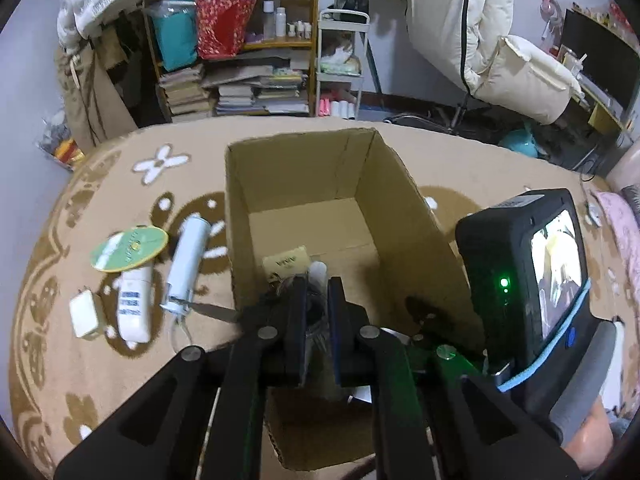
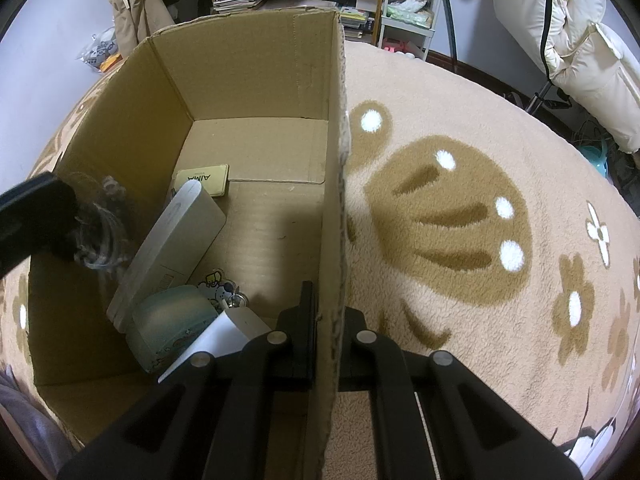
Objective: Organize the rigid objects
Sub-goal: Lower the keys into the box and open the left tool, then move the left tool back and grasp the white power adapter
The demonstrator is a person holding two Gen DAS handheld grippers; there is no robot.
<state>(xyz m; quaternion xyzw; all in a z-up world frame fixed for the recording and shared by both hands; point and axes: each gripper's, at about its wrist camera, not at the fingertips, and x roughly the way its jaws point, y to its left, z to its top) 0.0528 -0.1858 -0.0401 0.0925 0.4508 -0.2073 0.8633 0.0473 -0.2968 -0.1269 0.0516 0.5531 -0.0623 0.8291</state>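
On the left of the left wrist view we see loose things lying on the blanket (image 1: 100,360), outside the box: a white square charger (image 1: 84,317), a white flat bottle with a blue label (image 1: 135,304) with a round green disc (image 1: 129,249) resting on its top end, and a pale cylindrical bottle (image 1: 187,264) whose lower end touches what may be a small blade, though blur keeps us from being sure.

The open cardboard box (image 1: 404,216) stands in the middle. The left gripper (image 1: 318,296) hangs over its near left corner, its fingers set narrow on a dark tangled bundle of cords or hair ties (image 1: 316,312). In the right wrist view that bundle (image 2: 98,224) sits high against the box's left wall.

Inside the box (image 2: 256,80) lie a flat tin lettered AIMA (image 2: 202,180), a long white case (image 2: 168,256) leaning on a pale green rounded tin (image 2: 172,328), a cartoon keychain (image 2: 218,286) and a white card-like piece (image 2: 228,332).

The right gripper (image 2: 328,320) clamps the box's right wall, one finger inside and one outside.

The blanket is fleecy, beige with brown and white flowers. Behind it stand a crowded bookshelf (image 1: 240,40) and a cream padded coat (image 1: 480,28).
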